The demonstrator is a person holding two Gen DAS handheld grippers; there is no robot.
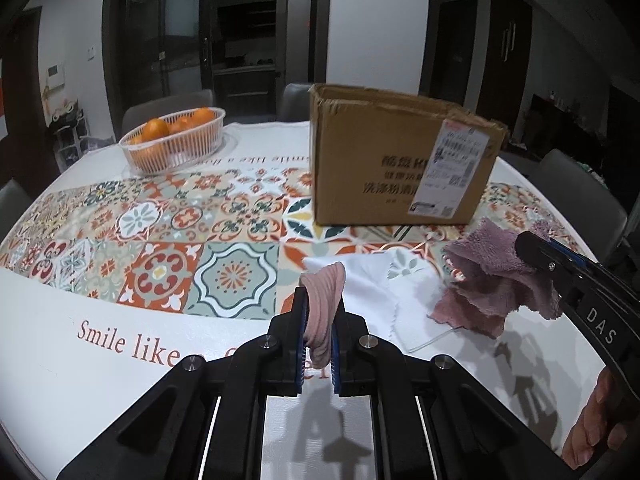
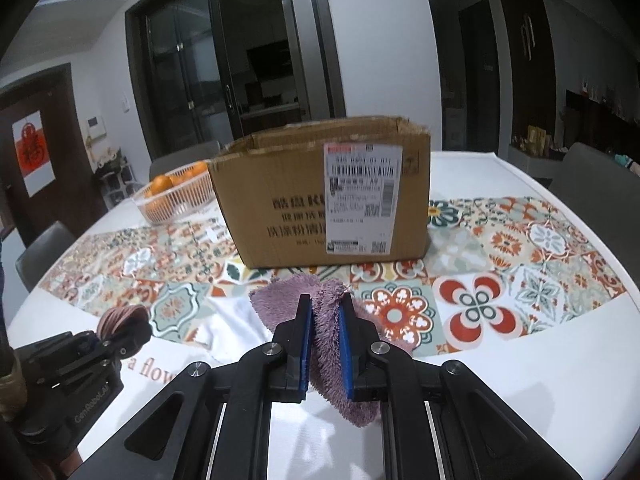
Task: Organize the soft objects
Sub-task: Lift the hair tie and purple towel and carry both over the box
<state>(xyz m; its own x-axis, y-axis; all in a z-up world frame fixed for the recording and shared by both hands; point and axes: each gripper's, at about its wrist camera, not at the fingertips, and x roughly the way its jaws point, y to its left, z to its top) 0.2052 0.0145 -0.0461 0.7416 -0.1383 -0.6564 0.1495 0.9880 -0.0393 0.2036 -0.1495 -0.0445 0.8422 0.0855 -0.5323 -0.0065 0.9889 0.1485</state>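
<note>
A patterned tablecloth (image 1: 132,240) is spread over the table, with an open cardboard box (image 1: 392,160) ahead and a basket of oranges (image 1: 174,138) beyond. A white cloth (image 1: 380,300) is left lying between the grippers. A pink cloth (image 1: 322,312) is clamped in the left gripper (image 1: 320,320), a purple towel (image 2: 326,332) in the right gripper (image 2: 325,336), both lifted off the table.

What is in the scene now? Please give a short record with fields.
left gripper: shut on pink cloth
right gripper: shut on purple towel
white cloth: lying on table
box: open top, behind the cloths
basket: holds oranges, left of box
</note>
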